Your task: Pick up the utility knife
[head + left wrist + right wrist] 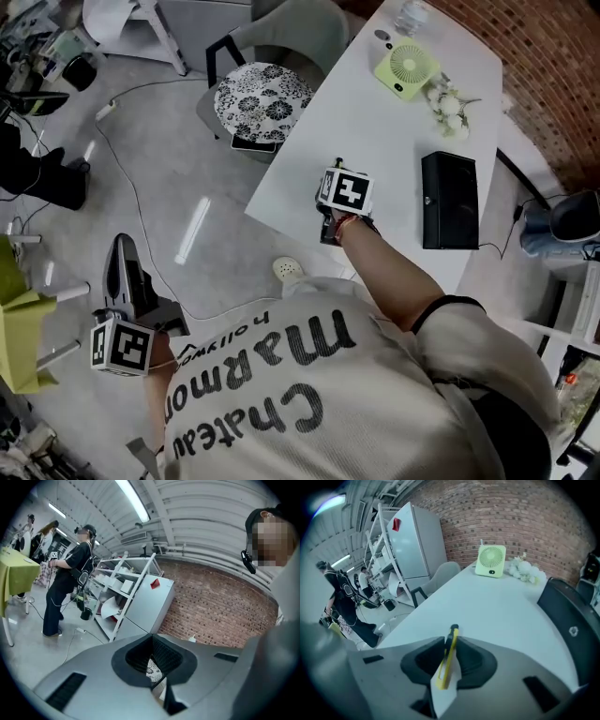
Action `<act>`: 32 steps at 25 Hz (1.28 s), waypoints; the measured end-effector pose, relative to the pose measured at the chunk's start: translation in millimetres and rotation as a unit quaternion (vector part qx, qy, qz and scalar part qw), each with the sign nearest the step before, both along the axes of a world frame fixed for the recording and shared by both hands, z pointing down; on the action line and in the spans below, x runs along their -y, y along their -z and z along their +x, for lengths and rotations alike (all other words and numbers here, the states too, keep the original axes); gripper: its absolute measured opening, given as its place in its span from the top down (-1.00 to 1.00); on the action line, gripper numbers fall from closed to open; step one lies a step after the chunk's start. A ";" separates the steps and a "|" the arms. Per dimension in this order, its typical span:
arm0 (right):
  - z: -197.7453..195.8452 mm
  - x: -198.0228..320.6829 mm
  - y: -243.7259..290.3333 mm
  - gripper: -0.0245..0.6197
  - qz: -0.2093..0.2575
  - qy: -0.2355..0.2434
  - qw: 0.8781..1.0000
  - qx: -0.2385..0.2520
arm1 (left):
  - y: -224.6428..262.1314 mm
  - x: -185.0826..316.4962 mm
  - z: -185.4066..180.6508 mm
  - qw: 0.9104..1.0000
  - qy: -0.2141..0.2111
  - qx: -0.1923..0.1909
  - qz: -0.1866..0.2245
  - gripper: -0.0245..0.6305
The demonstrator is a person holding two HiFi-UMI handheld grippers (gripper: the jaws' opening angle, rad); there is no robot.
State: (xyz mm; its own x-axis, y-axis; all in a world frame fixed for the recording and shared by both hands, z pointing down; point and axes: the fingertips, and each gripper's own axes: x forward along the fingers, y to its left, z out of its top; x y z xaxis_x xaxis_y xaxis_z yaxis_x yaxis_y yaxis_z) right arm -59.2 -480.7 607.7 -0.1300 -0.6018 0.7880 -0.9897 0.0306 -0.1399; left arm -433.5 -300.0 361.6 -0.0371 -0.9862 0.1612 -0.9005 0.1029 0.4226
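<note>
Right hand-held gripper [450,649], arm outstretched, clamps the utility knife [451,637]; left hand-held gripper [153,665] low, jaws together.

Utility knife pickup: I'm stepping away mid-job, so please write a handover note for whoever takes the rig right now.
Right claw: shut on the yellow-and-black utility knife, over the white table.
Left claw: jaws together, empty, low over the floor.
Done: knife grasped.
Remaining: confirm it is clear of the table; the views do not settle that.
</note>
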 end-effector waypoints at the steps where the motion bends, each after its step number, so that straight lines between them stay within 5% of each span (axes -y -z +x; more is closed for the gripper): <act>1: 0.3 -0.3 0.0 0.70 0.003 0.000 1.000 -0.008 | 0.4 1.7 0.8 1.000 -0.002 0.000 0.000 0.92; 32: 9.0 -36.3 20.5 0.73 0.022 -0.007 0.999 0.026 | -3.8 -19.0 12.1 0.999 -0.028 -0.011 0.011 0.92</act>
State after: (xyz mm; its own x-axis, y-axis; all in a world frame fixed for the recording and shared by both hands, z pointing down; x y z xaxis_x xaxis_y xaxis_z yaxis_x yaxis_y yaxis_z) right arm -50.2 -444.4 587.2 -0.1606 -0.6372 0.7538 -0.9816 0.0233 -0.1894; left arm -421.4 -280.9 365.4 0.0211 -0.9899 0.1405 -0.8947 0.0441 0.4446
